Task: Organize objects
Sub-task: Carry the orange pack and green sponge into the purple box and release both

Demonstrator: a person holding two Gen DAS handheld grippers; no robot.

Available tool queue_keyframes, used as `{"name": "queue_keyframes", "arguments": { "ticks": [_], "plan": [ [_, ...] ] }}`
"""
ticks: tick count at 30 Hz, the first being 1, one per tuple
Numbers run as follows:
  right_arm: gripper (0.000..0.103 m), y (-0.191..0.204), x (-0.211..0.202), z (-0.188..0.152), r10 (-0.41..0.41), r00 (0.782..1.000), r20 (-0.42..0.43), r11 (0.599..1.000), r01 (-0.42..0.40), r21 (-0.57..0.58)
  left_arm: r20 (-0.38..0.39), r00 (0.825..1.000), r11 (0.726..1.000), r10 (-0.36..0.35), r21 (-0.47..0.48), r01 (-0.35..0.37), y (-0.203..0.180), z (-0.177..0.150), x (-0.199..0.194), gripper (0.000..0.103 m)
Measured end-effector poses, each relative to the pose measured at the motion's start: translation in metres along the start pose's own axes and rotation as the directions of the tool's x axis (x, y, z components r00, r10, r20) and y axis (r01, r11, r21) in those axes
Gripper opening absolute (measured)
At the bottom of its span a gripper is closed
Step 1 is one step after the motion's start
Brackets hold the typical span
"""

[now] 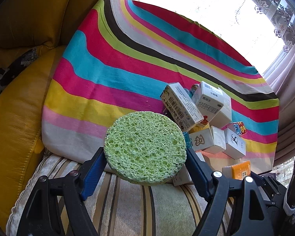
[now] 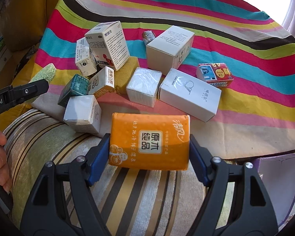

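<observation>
Striped cloth [image 2: 245, 45]: largest item, multicoloured bands, spread over the surface; both views show it, the left wrist view giving more of its bare 10 o'clock half.
Yellow leather seat [image 1: 19, 108]: left wrist view only in full, at 9 o'clock of the cloth.
Striped cushion [image 2: 127, 192]: beige and brown, under both grippers at 6 o'clock.
Purple container [image 2: 281, 175]: right wrist view only, at 4 o'clock; contents cannot be told.
Box pile [image 2: 112, 74]: white cartons, some tilted against one another, on the cloth; the right wrist view separates them, the left wrist view shows them bunched at 3 o'clock.
Long white box [image 2: 189, 94]: lying flat, at 1 o'clock of the tissue pack.
Red pack [image 2: 214, 74]: at 2 o'clock, apart from the pile.
Orange tissue pack [image 2: 149, 140]: lifted, clamped between the right gripper [image 2: 149, 155] pads.
Green round sponge [image 1: 145, 147]: clamped edge to edge by the left gripper [image 1: 145, 167]; the right wrist view shows only a sliver at 9 o'clock.
Hand [image 2: 2, 157]: right wrist view only, far left edge.
</observation>
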State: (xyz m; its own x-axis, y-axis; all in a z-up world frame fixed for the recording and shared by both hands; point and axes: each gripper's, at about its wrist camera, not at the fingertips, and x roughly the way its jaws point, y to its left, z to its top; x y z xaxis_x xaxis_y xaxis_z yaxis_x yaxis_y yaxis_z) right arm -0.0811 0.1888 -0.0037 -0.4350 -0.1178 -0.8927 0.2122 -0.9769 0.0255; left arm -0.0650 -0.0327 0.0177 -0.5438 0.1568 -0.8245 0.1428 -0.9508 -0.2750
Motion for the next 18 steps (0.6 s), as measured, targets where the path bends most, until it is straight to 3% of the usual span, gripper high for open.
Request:
{"name": "queue_keyframes", "arguments": {
  "ticks": [10, 18],
  "plan": [
    [0.078, -0.02, -0.04, -0.031, 0.011, 0.998, 0.059, 0.999, -0.013, 0.043, 0.012, 0.999, 0.993, -0.044, 0.11, 0.043, -0.045, -0.027, -0.025, 0.08],
    [0.078, -0.046, -0.074, -0.061, 0.017, 0.995, 0.1, 0.995, -0.026, 0.092, -0.01, 0.996, 0.971, -0.087, 0.223, 0.087, -0.093, -0.053, -0.035, 0.08]
  ]
}}
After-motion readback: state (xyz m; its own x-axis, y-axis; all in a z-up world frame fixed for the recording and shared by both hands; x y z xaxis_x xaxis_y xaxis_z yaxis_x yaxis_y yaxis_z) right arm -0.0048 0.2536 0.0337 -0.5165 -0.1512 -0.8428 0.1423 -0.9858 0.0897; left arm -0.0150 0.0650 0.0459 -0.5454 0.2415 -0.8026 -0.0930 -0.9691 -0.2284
